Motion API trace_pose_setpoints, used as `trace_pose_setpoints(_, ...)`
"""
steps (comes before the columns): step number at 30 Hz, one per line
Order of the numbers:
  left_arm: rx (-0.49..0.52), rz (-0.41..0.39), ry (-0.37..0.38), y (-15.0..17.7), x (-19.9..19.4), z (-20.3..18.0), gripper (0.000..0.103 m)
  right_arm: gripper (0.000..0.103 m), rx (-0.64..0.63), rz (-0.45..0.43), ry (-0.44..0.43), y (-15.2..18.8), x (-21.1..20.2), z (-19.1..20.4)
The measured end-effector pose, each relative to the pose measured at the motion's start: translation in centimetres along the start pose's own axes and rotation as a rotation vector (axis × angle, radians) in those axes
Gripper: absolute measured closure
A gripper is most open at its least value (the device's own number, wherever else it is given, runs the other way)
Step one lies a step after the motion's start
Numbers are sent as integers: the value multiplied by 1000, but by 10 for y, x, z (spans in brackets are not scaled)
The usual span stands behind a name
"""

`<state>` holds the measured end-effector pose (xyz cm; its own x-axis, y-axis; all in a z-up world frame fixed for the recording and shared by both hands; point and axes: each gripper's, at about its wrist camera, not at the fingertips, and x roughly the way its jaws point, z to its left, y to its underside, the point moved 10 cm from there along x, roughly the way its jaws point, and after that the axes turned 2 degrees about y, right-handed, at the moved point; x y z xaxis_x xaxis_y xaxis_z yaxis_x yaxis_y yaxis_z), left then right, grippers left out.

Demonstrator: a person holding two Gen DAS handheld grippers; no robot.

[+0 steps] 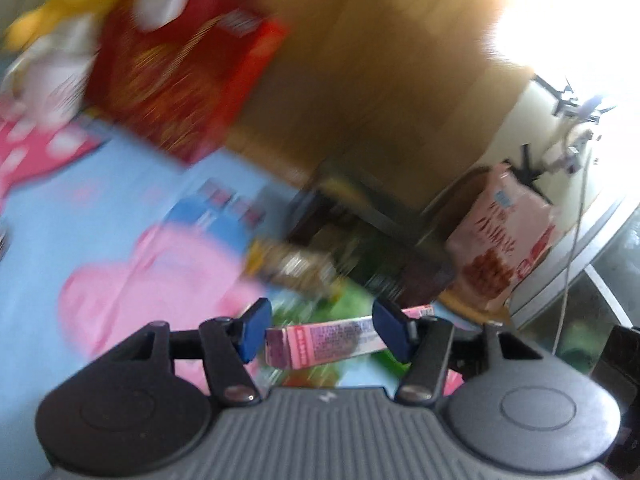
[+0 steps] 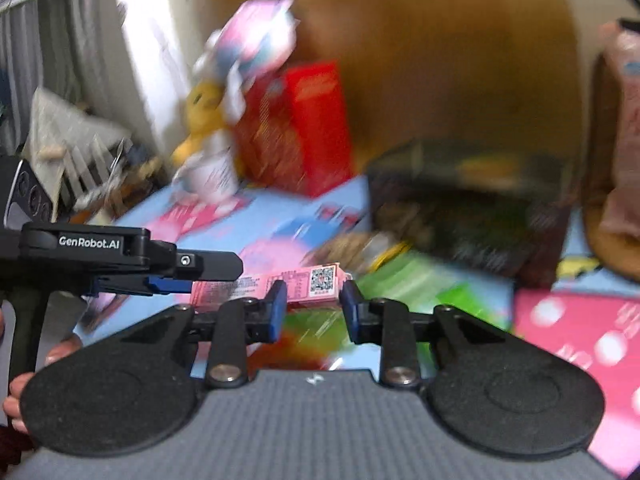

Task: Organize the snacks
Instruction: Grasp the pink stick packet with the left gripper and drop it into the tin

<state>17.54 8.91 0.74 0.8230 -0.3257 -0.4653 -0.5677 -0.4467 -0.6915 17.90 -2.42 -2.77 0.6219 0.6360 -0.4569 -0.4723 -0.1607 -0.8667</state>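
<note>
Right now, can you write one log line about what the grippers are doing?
left gripper: shut on long pink snack box | right gripper: open, empty, beside box | dark storage bin: ahead

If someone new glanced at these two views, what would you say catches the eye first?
First, the slim pink snack box, which lies crosswise between the blue pads of the left gripper; in the right wrist view the right gripper frames its other end. Behind, a big red box stands on the blue cartoon mat with a yellow plush toy beside it. A dark tray sits further right.
</note>
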Motion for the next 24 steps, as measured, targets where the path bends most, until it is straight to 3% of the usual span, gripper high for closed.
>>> trace_pose_setpoints(8, 184, -69, 62, -74, 80, -79, 47, 70, 85, -128, 149, -61, 0, -85)
trace_pose_setpoints(16, 183, 48, 69, -67, 163, -85, 49, 69, 155, -130, 234, -66, 23, -148)
trace_pose_setpoints(20, 208, 27, 18, -72, 171, -79, 46, 58, 112, -151, 288, -70, 29, -149)
trace_pose_setpoints(24, 137, 1, 32, -79, 141, -61, 45, 57, 120, -213, 287, -70, 4, -149)
